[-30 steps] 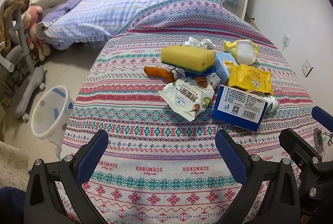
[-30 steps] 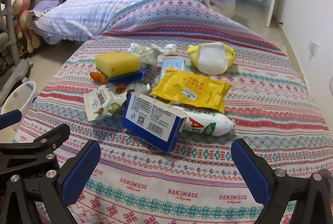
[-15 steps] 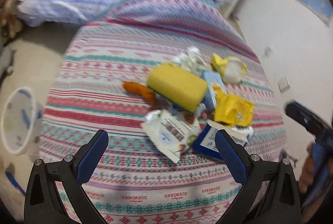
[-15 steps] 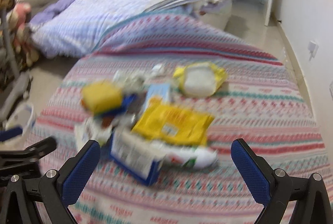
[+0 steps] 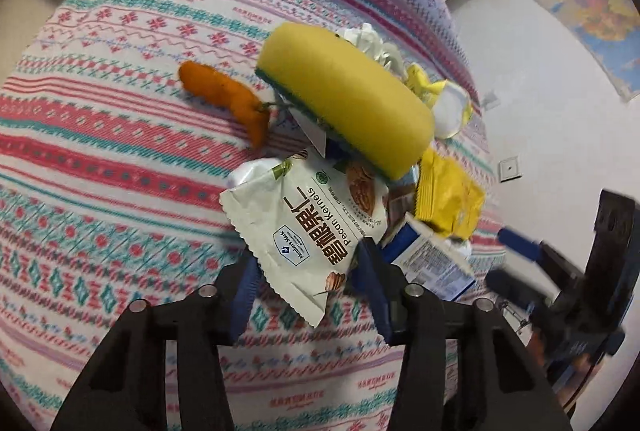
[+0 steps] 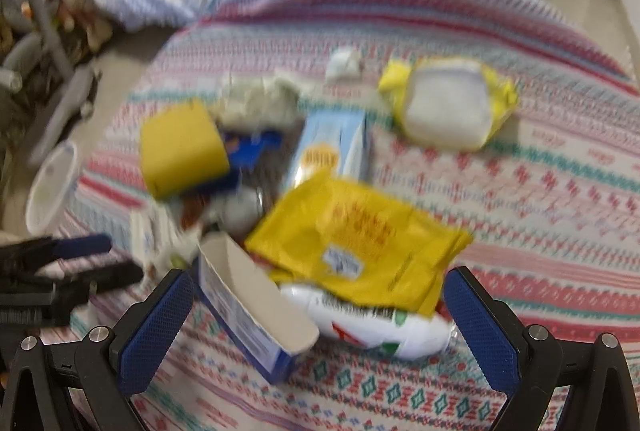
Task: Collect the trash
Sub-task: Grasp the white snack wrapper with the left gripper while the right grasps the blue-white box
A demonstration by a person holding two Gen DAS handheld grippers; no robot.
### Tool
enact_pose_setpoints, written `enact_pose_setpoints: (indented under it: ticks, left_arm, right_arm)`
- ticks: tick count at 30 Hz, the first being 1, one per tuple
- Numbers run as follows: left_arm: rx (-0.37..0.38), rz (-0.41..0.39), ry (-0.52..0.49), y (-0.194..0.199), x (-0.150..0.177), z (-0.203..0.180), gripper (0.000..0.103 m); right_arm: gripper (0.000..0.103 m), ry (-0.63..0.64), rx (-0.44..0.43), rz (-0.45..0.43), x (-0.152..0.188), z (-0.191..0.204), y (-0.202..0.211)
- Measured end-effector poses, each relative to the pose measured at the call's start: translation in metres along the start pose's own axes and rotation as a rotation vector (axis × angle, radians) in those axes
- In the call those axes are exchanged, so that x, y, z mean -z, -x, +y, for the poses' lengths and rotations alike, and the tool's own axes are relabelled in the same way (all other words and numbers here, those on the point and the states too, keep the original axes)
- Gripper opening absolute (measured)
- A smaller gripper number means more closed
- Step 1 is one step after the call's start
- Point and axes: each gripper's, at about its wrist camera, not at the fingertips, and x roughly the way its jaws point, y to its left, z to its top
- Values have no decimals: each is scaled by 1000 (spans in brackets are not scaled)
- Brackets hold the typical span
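Left wrist view: left claw (image 5: pixel 306 271) has its jaws partly closed around the near end of the nut packet (image 5: pixel 308 227); firm clamping cannot be confirmed.
Packet position: between the pads, front of the trash pile, hence first pick.
Sponge (image 5: pixel 344 99): beyond the packet, resting on other litter.
Right claw (image 6: pixel 316 315): jaws wide apart, straddling box (image 6: pixel 248 307) and bottle (image 6: pixel 376 327).
Yellow wrapper (image 6: pixel 356 247): overlying the bottle.
Bin (image 6: pixel 52 187): floor, far left.

Yellow sponge (image 5: pixel 344 99), striped patterned cloth (image 5: pixel 100 135)
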Motion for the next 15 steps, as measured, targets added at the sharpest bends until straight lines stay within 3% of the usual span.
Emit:
enact_pose_setpoints:
  ticks: [1,3,4,9,15]
  left_arm:
    - [-6,-11,-6,0,0,-2,39]
    - [-20,-22,-12,2,0,-3,35]
    - [-21,-27,-12,5,1,-4,24]
    - [1,-56,-30,32,12,-3,24]
    - [11,-98,-33,69,19,12,23]
  right_arm:
    - [103,2,23,21,1,-3,-5]
    - [103,-4,48,43,5,-6,-9]
    - [103,-7,41,43,7,-7,-10]
    - [103,34,-22,37,16,7,-16]
    - [100,136,-25,61,22,29,-27]
